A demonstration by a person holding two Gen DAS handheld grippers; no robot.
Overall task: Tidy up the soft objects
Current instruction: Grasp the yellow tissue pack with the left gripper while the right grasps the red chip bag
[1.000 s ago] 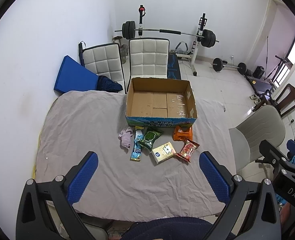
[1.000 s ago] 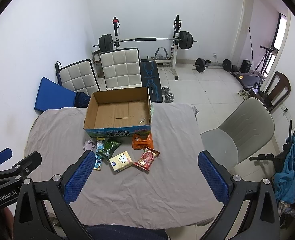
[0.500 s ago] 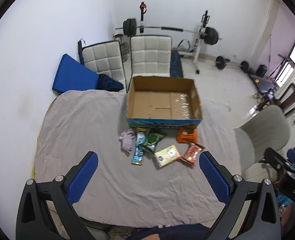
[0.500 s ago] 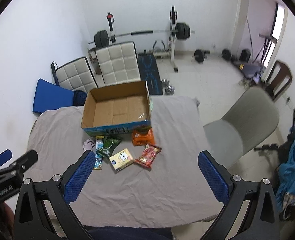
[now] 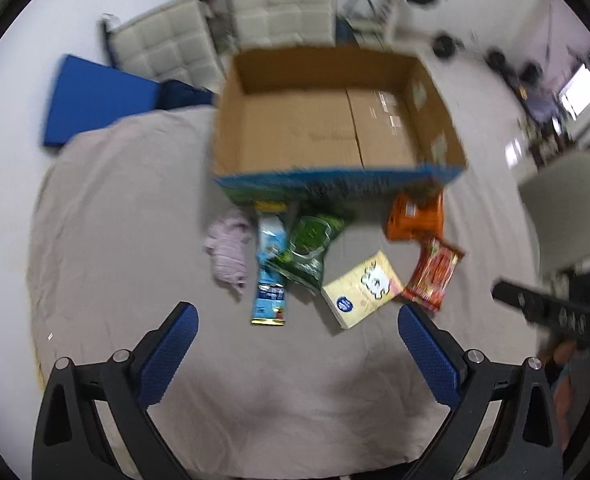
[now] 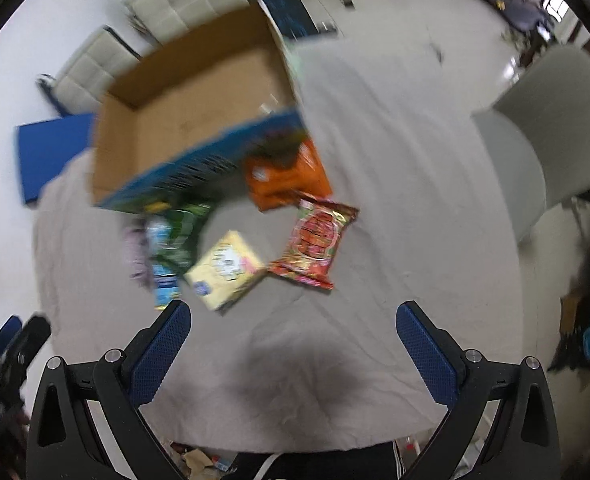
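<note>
Tongs from the left hand [image 5: 297, 328] hung spread and empty above the near part of a cloth-covered worktop [image 5: 115, 240], aimed, it seemed, at the loose row of soft goods ahead. From that view a pink cloth [image 5: 229, 250] lay at the left of the row, just beside a long blue packet [image 5: 271, 272] that was partly overlapped by a green pouch [image 5: 309, 248]. A cream pack [image 5: 361, 288] sat nearest the tongs, with a red packet [image 5: 435, 276] to its right and an orange bag [image 5: 415, 218] tucked against the front wall of an open cardboard box [image 5: 335, 180]. The box's floor was bare, so none of the goods had yet gone in; its place right behind the row suggested it was the bin for them. Part of the other tool showed dark at the right edge.

Seen from the right hand, the right tongs [image 6: 293, 330] were likewise wide apart and held nothing, poised over the worktop [image 6: 395, 200] short of the cream pack [image 6: 225, 268] and the red packet [image 6: 317, 242]. The orange bag [image 6: 287, 176] rested at the corner of the box [image 6: 199, 168], again shown empty inside. Green pouch [image 6: 179, 232], blue packet [image 6: 163, 280] and pink cloth [image 6: 135, 252] were smeared by blur at the left. Both tools appeared to be closing on a first pick.
</note>
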